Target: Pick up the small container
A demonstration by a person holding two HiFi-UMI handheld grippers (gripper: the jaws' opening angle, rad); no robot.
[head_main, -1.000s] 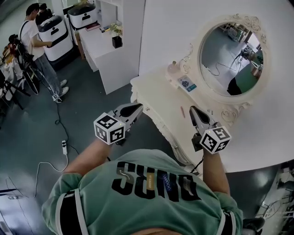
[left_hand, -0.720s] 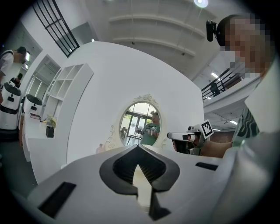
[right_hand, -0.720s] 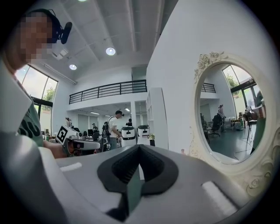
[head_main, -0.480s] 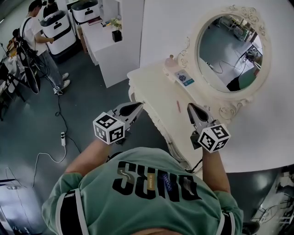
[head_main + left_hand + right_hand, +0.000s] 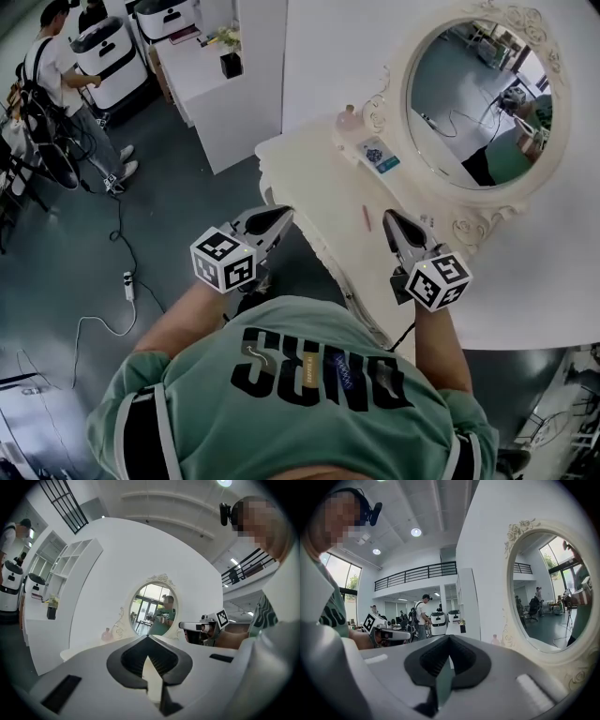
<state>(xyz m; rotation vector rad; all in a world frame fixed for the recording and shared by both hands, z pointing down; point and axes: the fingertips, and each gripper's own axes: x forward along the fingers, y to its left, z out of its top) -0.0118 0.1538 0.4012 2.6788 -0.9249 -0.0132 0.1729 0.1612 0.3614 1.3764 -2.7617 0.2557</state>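
A small pink bottle (image 5: 349, 119) stands at the back of the white vanity table (image 5: 309, 178), beside the oval mirror (image 5: 473, 98). Next to it lies a small flat box with a blue label (image 5: 380, 156), and a thin pink stick (image 5: 367, 217) lies nearer me. My left gripper (image 5: 284, 214) hangs shut and empty just off the table's left edge. My right gripper (image 5: 389, 217) is shut and empty above the table's near part, beside the stick. The left gripper view shows the bottle (image 5: 107, 633) far ahead; in the right gripper view the bottle (image 5: 495, 640) stands by the mirror frame.
A white counter (image 5: 202, 84) with a black plant pot (image 5: 231, 64) stands behind the vanity. People (image 5: 56, 66) and white machines (image 5: 108, 56) are at the far left. A power strip (image 5: 130, 298) and cable lie on the dark floor.
The head view has shifted slightly, so the vanity sits a little higher in the picture. Both grippers hold about the same place and stay shut.
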